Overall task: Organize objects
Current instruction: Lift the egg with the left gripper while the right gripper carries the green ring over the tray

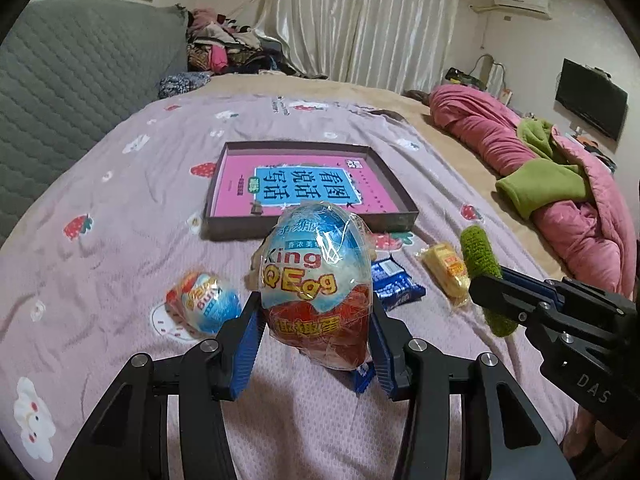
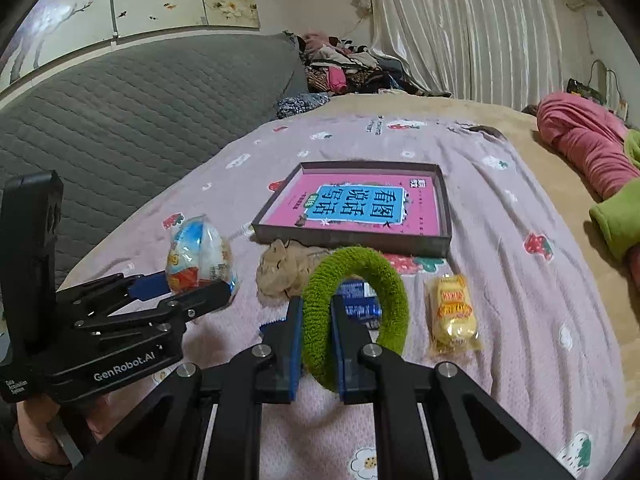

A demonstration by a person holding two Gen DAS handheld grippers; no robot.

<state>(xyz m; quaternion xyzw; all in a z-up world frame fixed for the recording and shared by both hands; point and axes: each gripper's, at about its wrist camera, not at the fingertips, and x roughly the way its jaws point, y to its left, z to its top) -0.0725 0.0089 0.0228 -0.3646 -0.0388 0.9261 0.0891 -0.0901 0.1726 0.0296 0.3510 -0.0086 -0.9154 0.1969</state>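
Observation:
My left gripper (image 1: pixel 316 320) is shut on a wrapped King QQ Egg (image 1: pixel 316 280), held above the bed; it also shows in the right wrist view (image 2: pixel 198 258). My right gripper (image 2: pixel 316 312) is shut on a fuzzy green ring (image 2: pixel 356 304), seen edge-on in the left wrist view (image 1: pixel 482 260). A shallow dark box (image 1: pixel 400 204) with a pink book (image 1: pixel 304 188) inside lies ahead; it also shows in the right wrist view (image 2: pixel 444 216). A second egg (image 1: pixel 204 304), a blue packet (image 1: pixel 394 284) and a yellow snack (image 1: pixel 446 272) lie on the cover.
A beige crumpled bag (image 2: pixel 284 268) lies before the box. The pink strawberry bedcover (image 1: pixel 120 200) spreads all around. A grey quilted headboard (image 1: pixel 72 72) is at left, a pink and green duvet (image 1: pixel 560 184) at right, and a clothes pile (image 1: pixel 228 48) at the back.

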